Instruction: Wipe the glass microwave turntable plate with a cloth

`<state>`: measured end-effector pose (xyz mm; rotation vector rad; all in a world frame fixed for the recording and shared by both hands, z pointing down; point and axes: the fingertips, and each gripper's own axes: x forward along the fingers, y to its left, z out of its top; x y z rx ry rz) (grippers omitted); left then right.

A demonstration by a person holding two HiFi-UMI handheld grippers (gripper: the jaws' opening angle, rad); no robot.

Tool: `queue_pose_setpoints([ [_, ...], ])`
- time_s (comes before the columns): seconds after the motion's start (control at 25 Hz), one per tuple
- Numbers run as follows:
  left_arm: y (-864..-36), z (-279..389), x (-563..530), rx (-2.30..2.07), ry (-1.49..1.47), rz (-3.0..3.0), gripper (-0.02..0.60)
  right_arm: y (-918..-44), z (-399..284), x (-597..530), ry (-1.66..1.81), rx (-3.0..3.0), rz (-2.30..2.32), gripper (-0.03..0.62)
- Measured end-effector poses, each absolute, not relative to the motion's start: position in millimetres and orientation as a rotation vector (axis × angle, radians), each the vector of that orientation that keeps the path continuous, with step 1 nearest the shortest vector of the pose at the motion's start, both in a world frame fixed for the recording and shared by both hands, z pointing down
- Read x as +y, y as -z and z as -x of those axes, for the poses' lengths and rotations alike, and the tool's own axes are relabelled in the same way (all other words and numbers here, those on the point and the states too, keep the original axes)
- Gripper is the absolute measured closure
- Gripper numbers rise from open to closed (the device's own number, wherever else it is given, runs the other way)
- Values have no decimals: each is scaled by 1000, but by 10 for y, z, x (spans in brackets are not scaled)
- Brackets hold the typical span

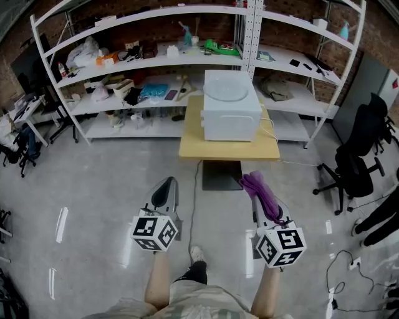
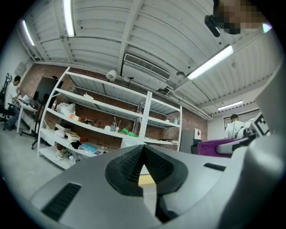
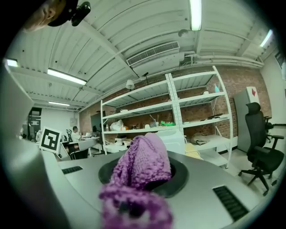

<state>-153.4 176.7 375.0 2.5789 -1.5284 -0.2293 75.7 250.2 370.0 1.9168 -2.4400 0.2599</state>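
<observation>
Ceiling strip lights (image 3: 195,13) lit the room brightly and evenly, and pale streaks of glare lay on the floor (image 1: 62,224). Both gripper views bent strongly and went black at their edges. The cloth (image 3: 142,172) nearest the lens was blurred.

You're standing well back from the table (image 1: 228,151), with everything sitting ahead of you

The microwave (image 1: 229,118) is sitting on the table straight ahead, and the glass plate (image 1: 227,88) is lying flat on top of it. The shelving (image 1: 149,62) is running along the wall behind the table, and the office chair (image 1: 360,159) is standing off to the right, well apart from the table. You're holding both grippers low in front of you, nowhere near the table: the left gripper (image 1: 164,190) on your left, the right gripper (image 1: 260,194) on your right. The cloth (image 1: 262,191) is sitting between the right gripper's jaws and draping back over it.
</observation>
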Motion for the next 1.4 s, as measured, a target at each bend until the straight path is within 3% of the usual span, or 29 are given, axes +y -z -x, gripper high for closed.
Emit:
queue_pose_setpoints([
  [0.48,-3443,1293,3208,-1506,212,-2672,581,-3492,-808,4009,-165,-2503,-1948,540],
  [0.96,-3322,1477,3583,-1507,185,-2699,580,-3562,-477,4172,-253,-2513,-1875,540],
  [1.4,-3379,1555,3710,-1444,176,-2731,581,-3314,-129,4283,-34,-2433,-1908,540],
])
